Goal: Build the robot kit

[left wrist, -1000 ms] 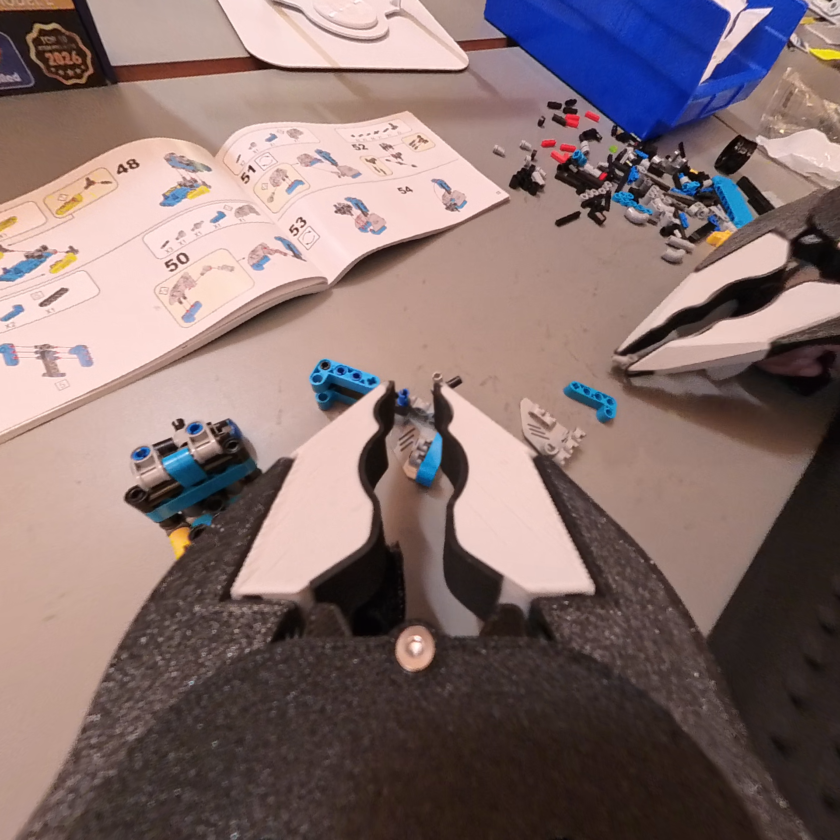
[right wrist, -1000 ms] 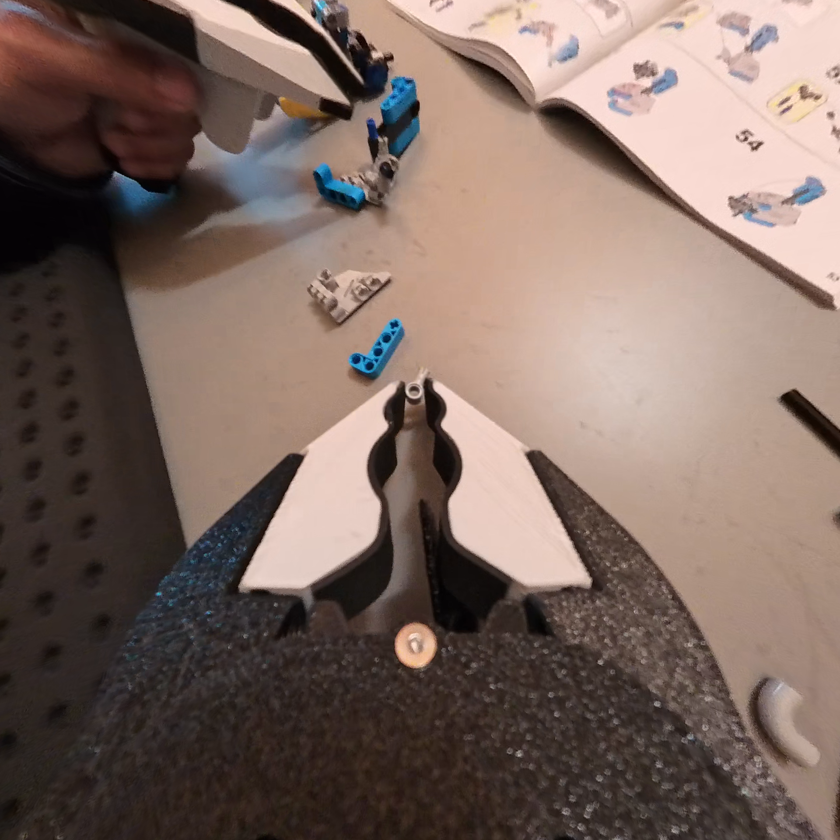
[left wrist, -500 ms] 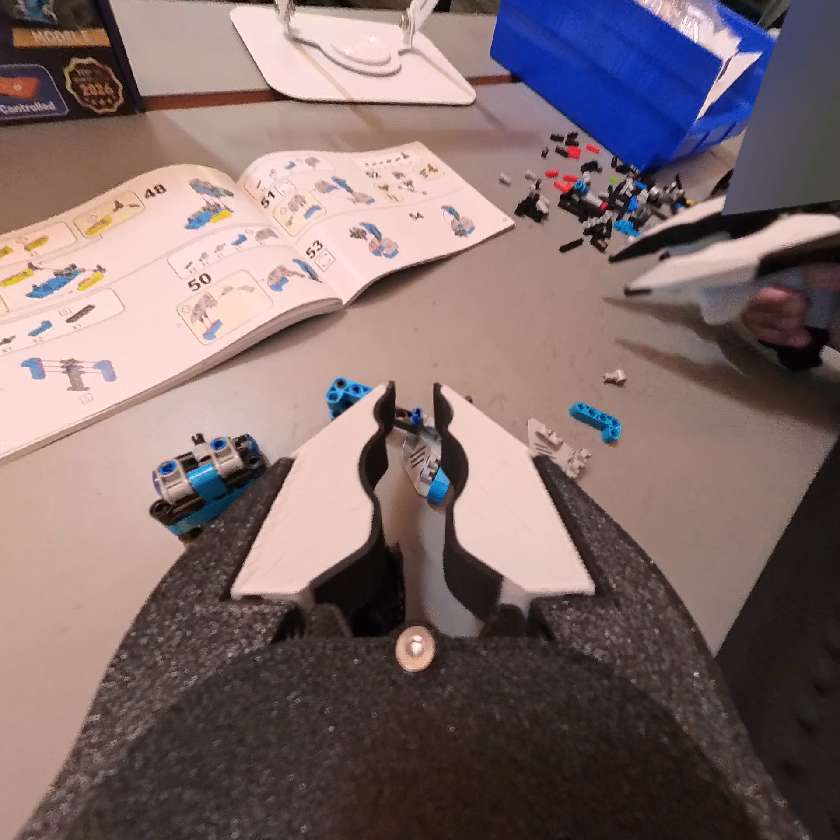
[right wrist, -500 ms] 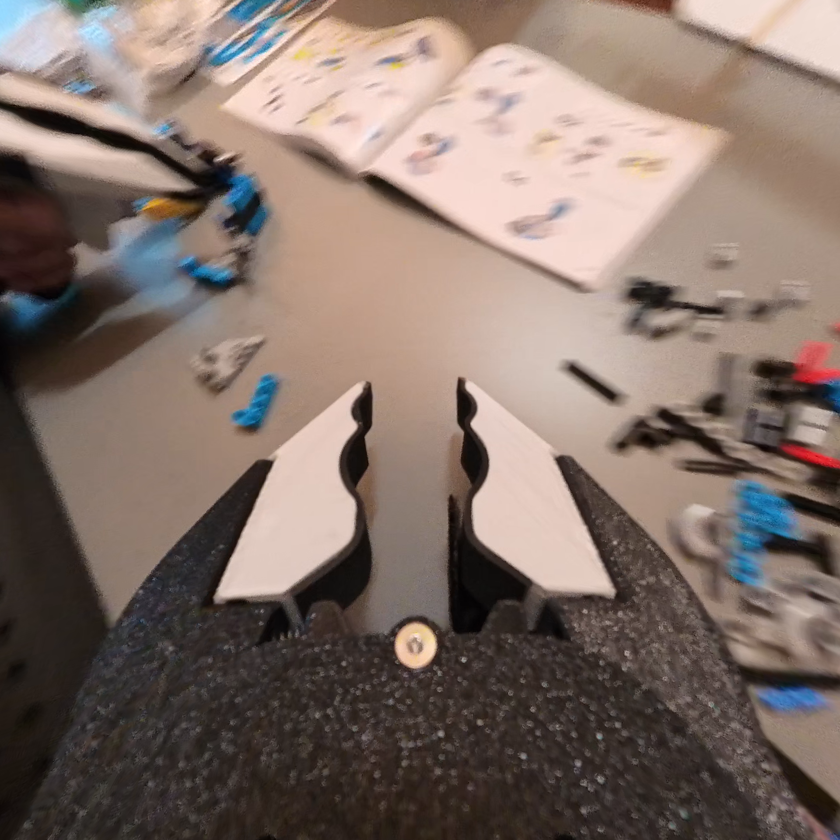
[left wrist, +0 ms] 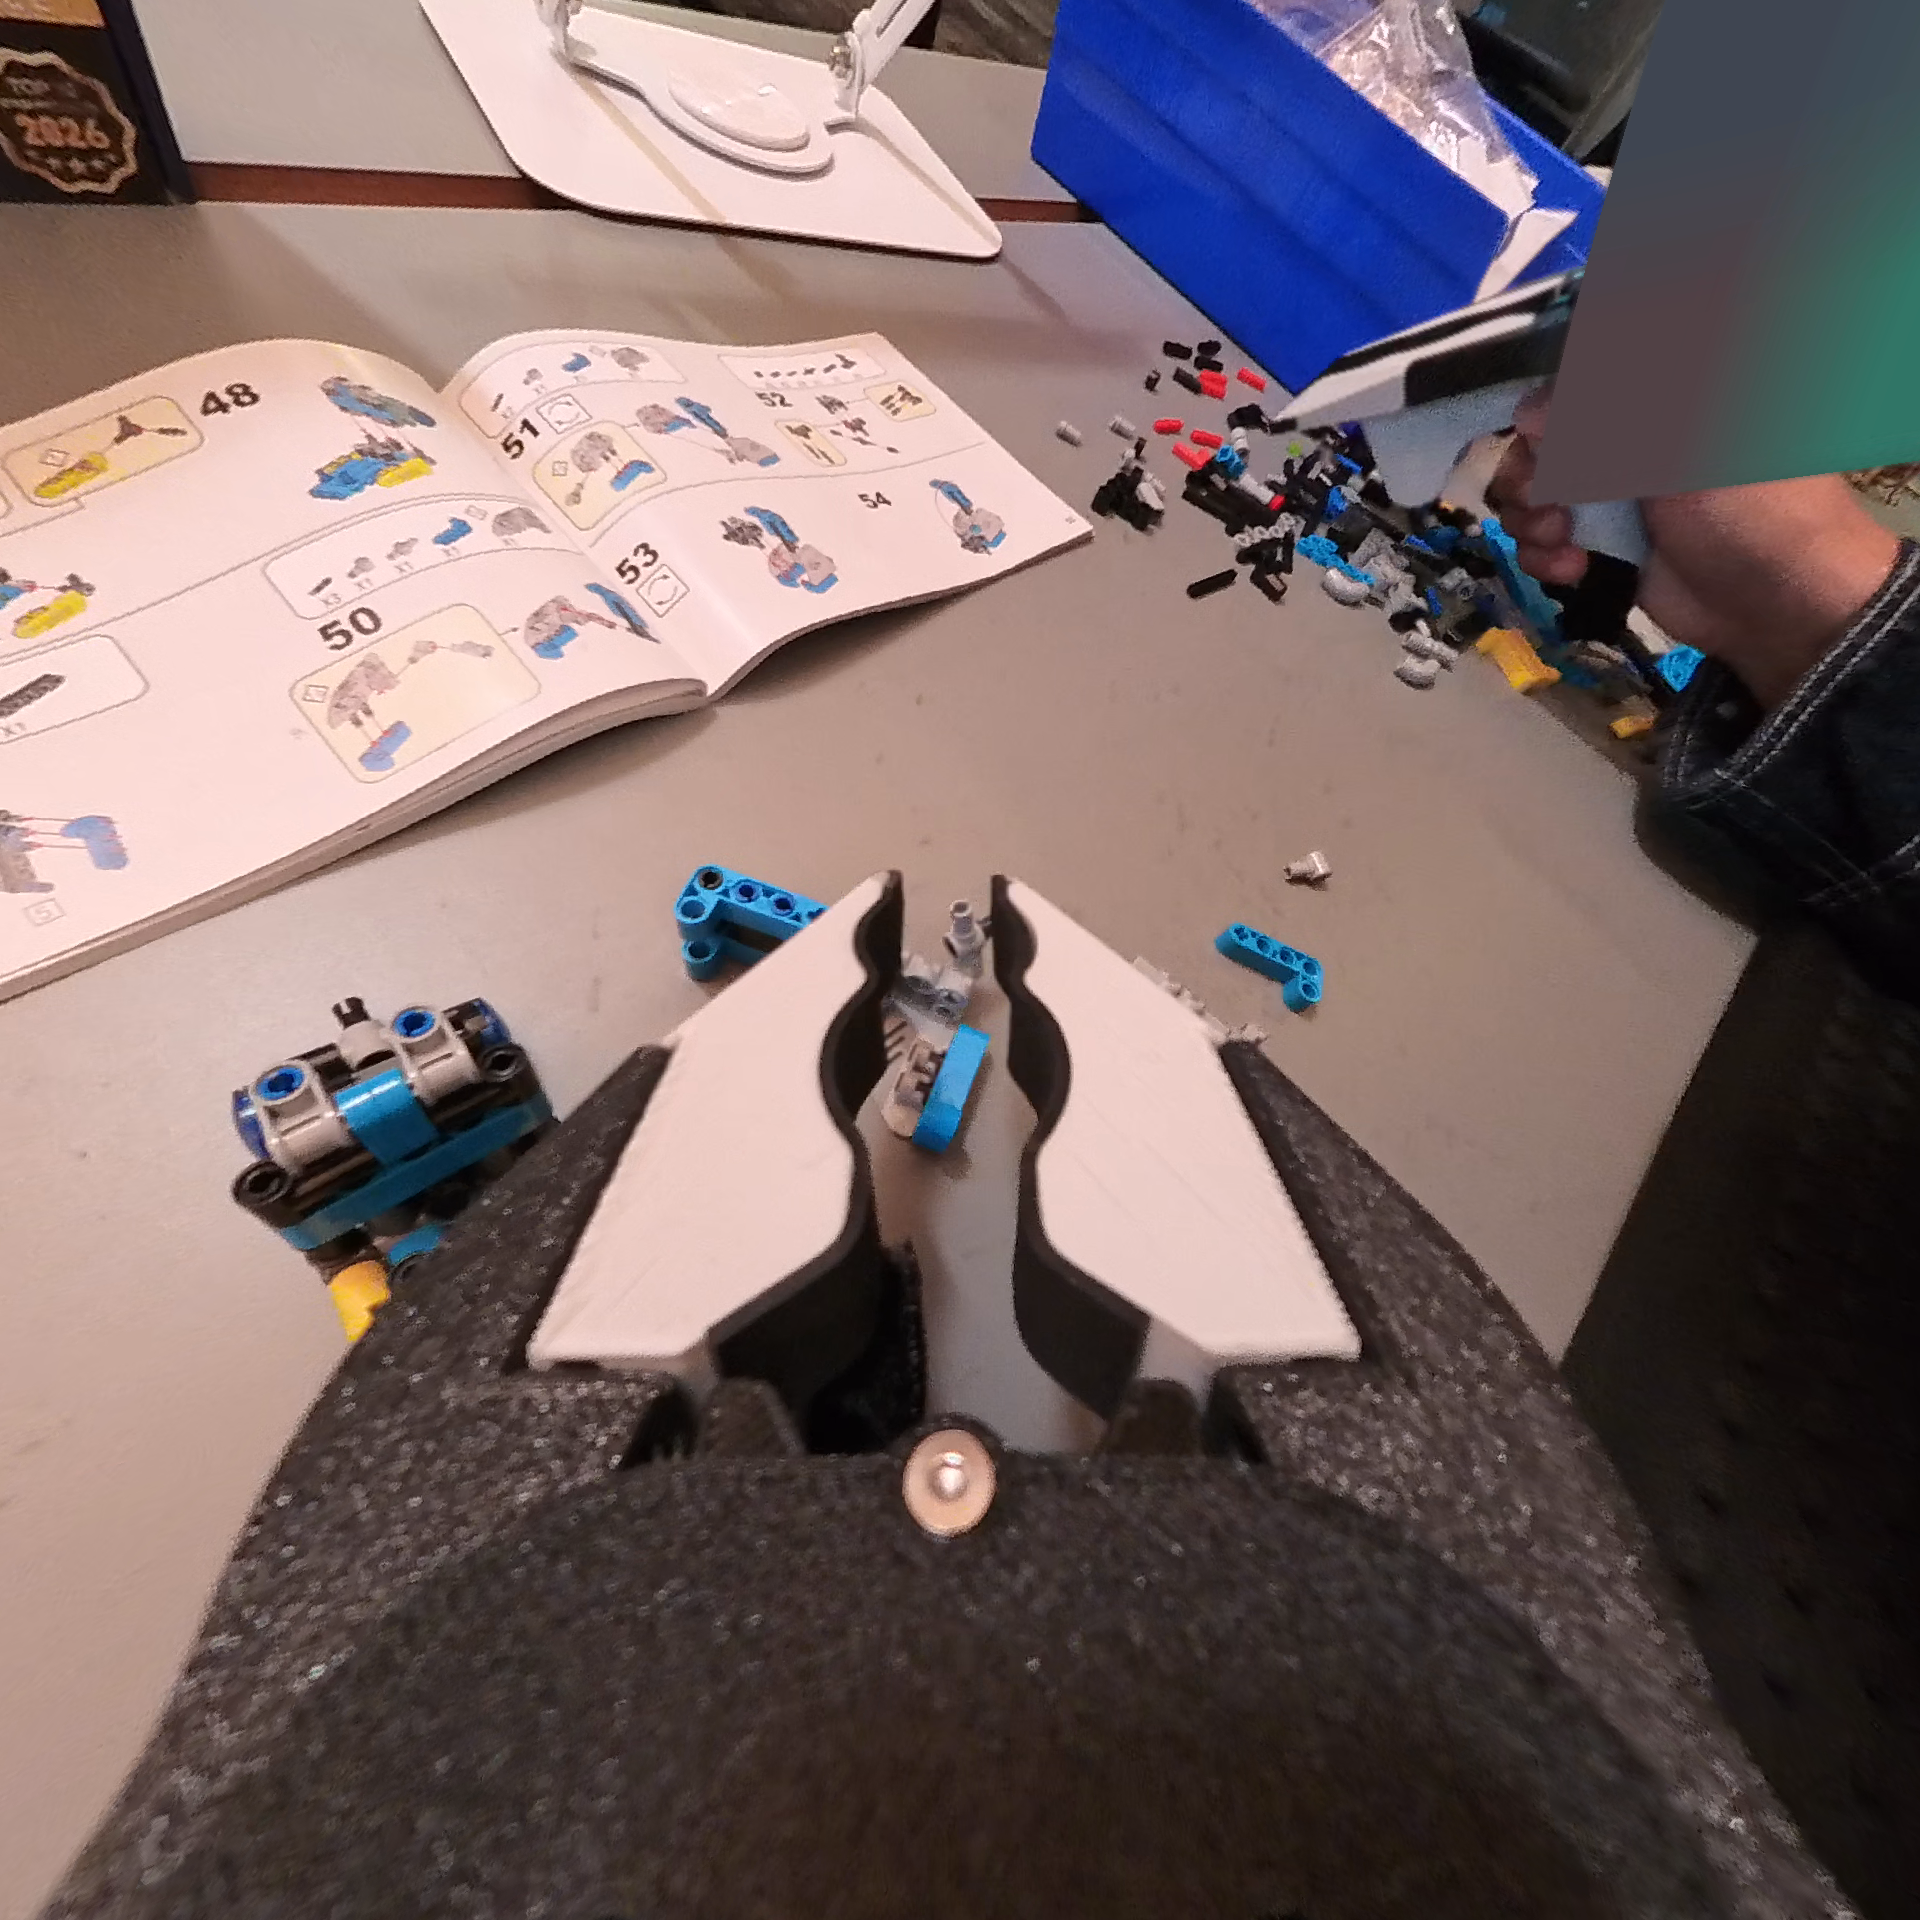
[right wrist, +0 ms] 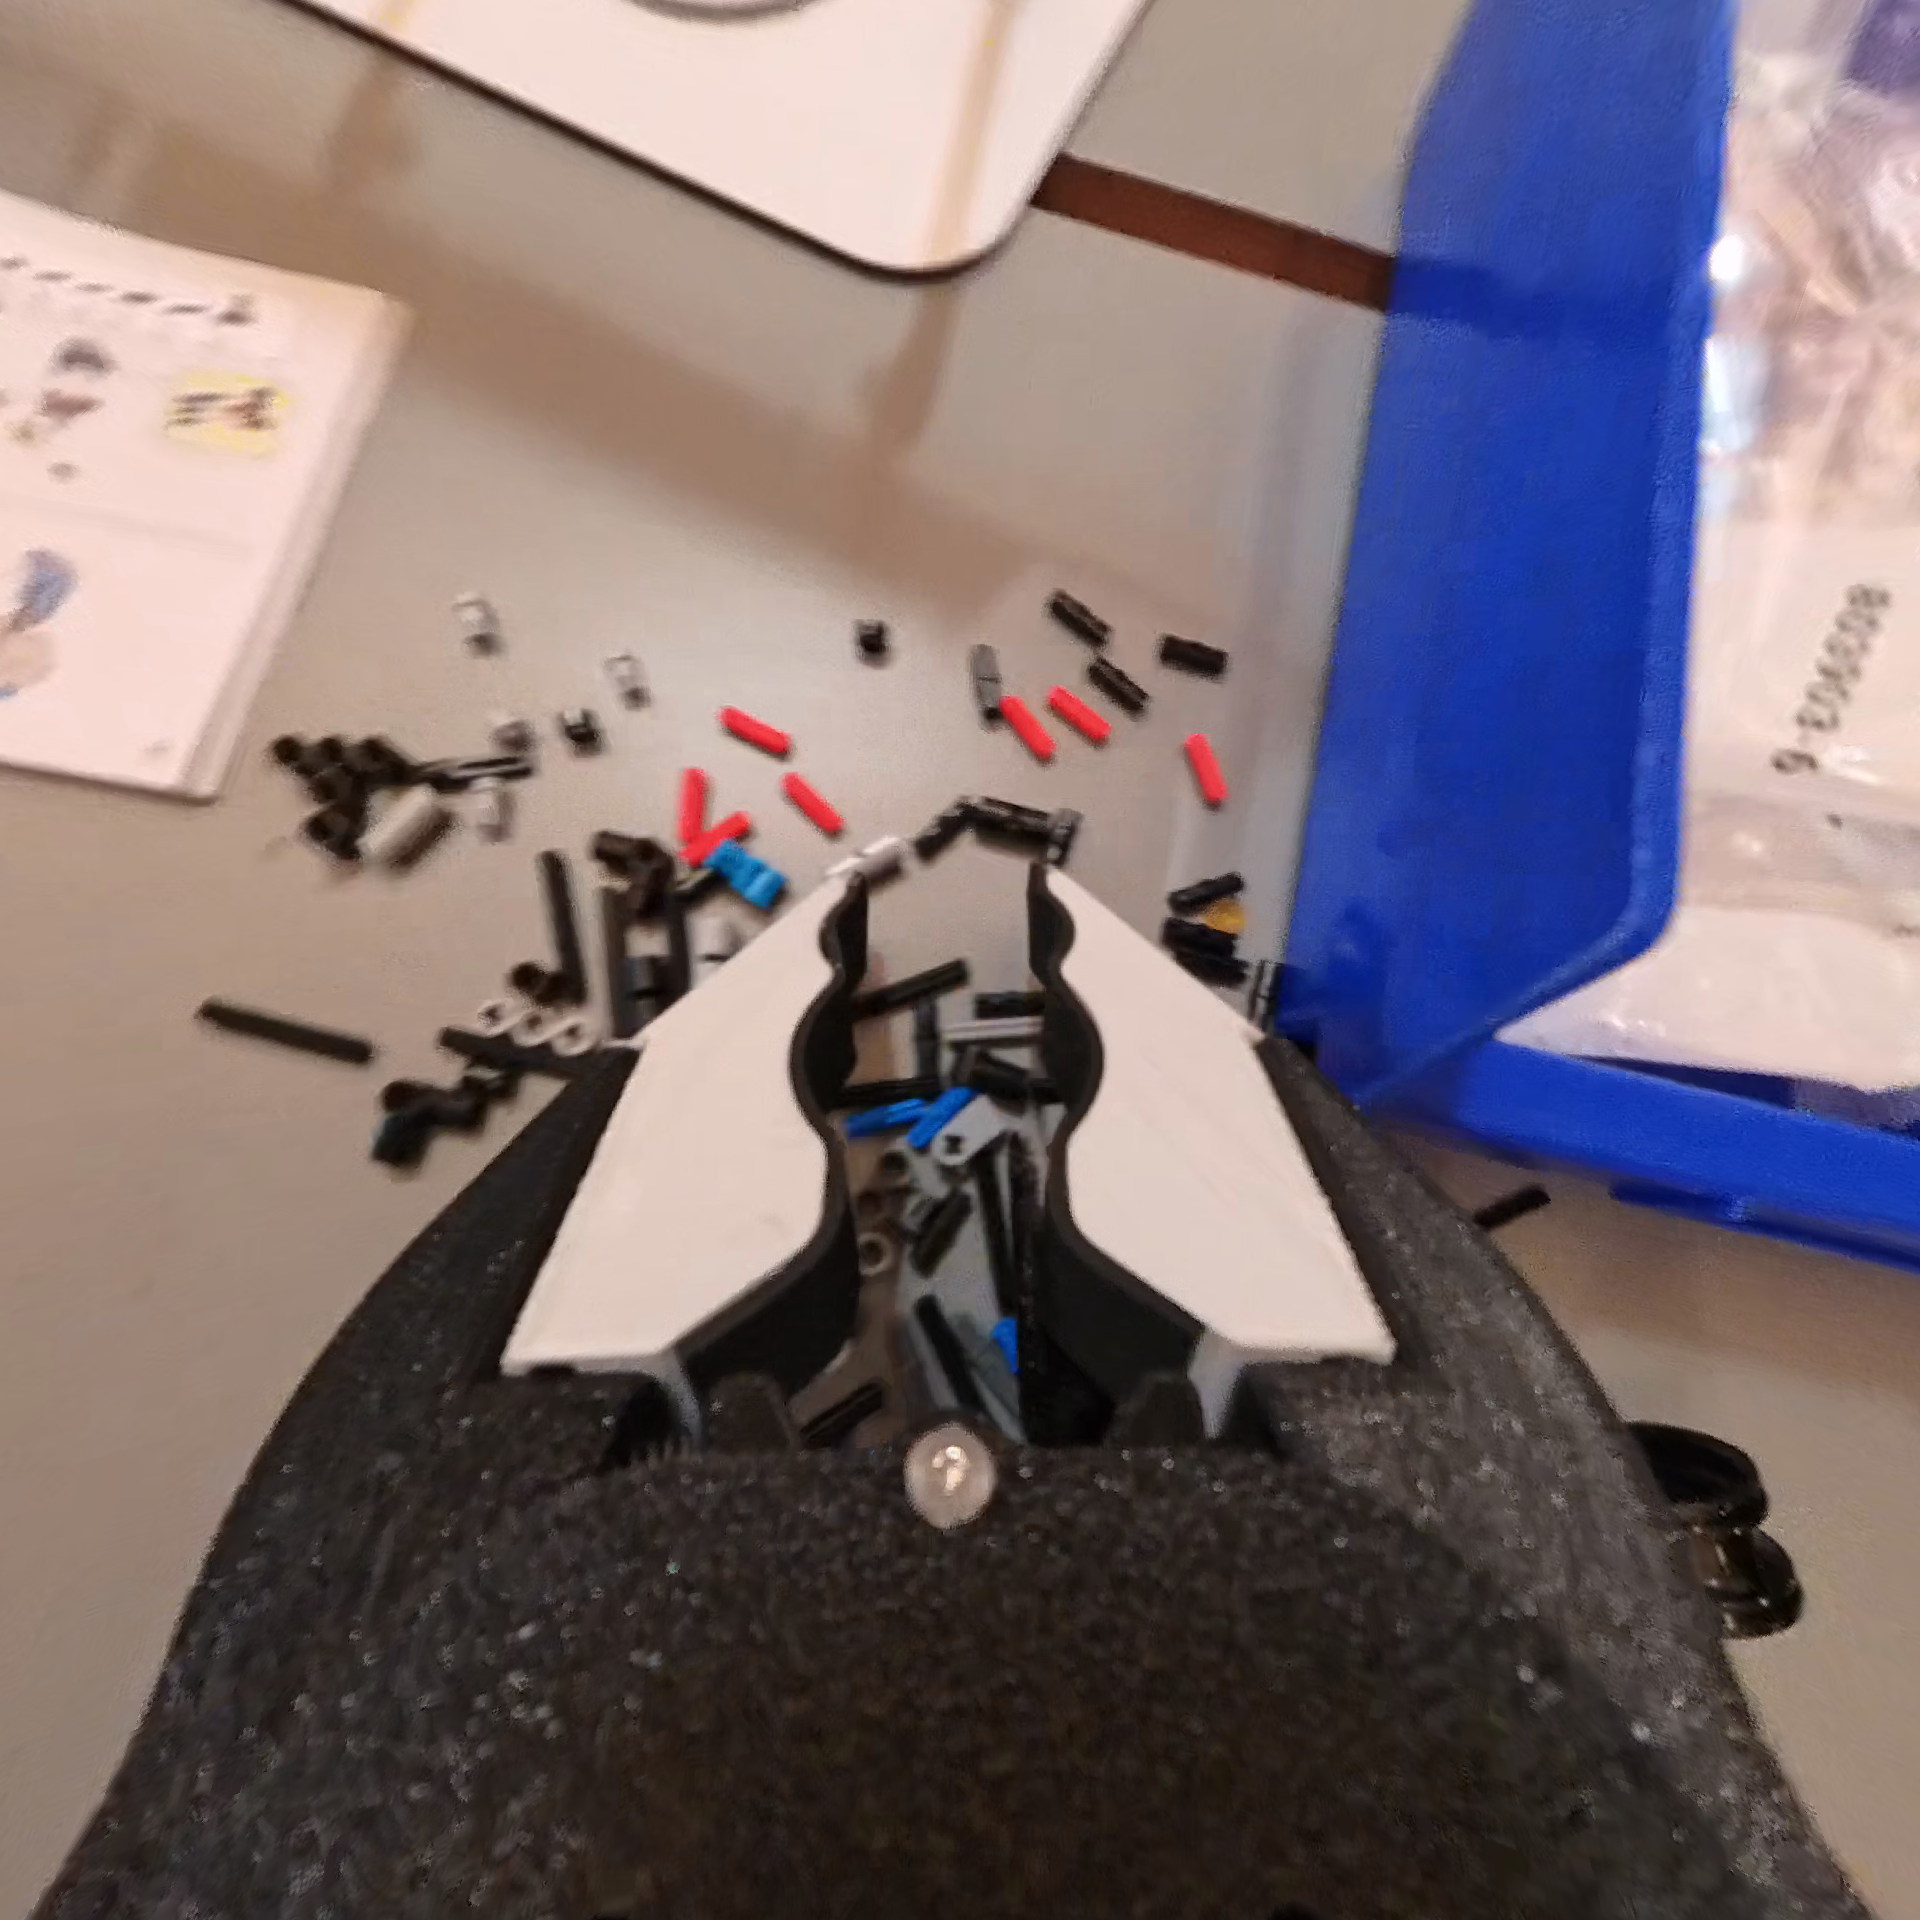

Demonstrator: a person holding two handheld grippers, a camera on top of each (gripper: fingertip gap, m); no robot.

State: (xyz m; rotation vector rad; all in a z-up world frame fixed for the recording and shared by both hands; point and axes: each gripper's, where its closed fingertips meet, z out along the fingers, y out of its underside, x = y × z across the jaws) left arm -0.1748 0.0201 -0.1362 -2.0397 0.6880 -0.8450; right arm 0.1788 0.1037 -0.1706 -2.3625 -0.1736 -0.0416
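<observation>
My left gripper [left wrist: 945, 894] is slightly open, low over the grey table. A small grey and blue brick assembly [left wrist: 935, 1049] lies in the gap between its fingers. A blue angled beam [left wrist: 743, 914] lies just left of the tips, and a larger blue, black and grey assembly [left wrist: 384, 1122] farther left. My right gripper [right wrist: 951, 873] is open and empty over a scatter of small black, red and blue pins [right wrist: 727, 831] beside the blue bin [right wrist: 1507, 623]. It also shows in the left wrist view [left wrist: 1299, 410]. A small grey pin [left wrist: 1307, 865] lies alone on the table.
An open instruction booklet [left wrist: 520, 540] lies at the left. A white stand base [left wrist: 727, 135] is at the back. The blue bin [left wrist: 1278, 197] holds plastic bags. A short blue beam [left wrist: 1273, 956] lies right of my left gripper. Black wheels [right wrist: 1714, 1538] lie at the right. The left gripper's tips are roughly 35 centimetres from the right gripper's.
My right gripper let go of the small grey pin, opened, and swung away right to the pile of parts by the blue bin. My left gripper has stayed over the small assembly.
</observation>
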